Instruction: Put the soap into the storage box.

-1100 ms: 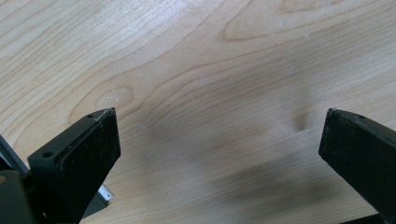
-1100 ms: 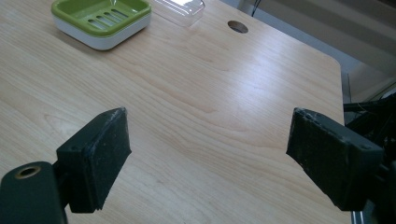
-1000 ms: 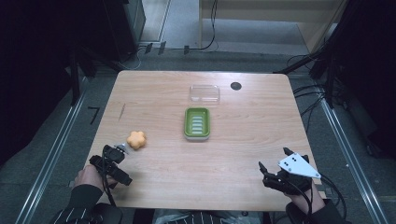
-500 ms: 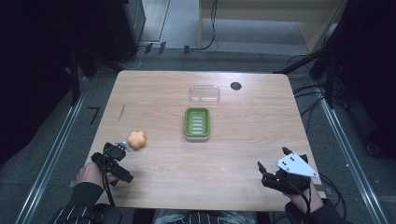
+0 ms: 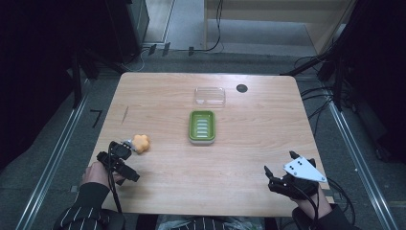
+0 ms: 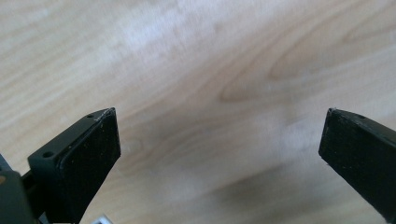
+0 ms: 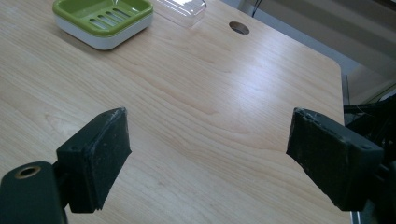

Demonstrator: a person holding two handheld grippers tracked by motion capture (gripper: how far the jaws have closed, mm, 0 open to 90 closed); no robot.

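Observation:
An orange flower-shaped piece lies on the wooden table at the left. My left gripper is just beside it on the near side, tilted down at the table. Its jaws stand wide apart over bare wood in the left gripper view, so the left gripper is open and holds nothing. A green soap dish sits mid-table with a clear lid behind it. My right gripper rests at the near right, open and holding nothing. The right gripper points across the table toward the dish and lid.
A round dark hole is in the tabletop beside the clear lid, also seen as the hole in the right gripper view. Metal rails run along the floor on both sides. Cables trail off the table's right side.
My left gripper has crept slightly forward toward the orange piece. The right gripper has hardly moved.

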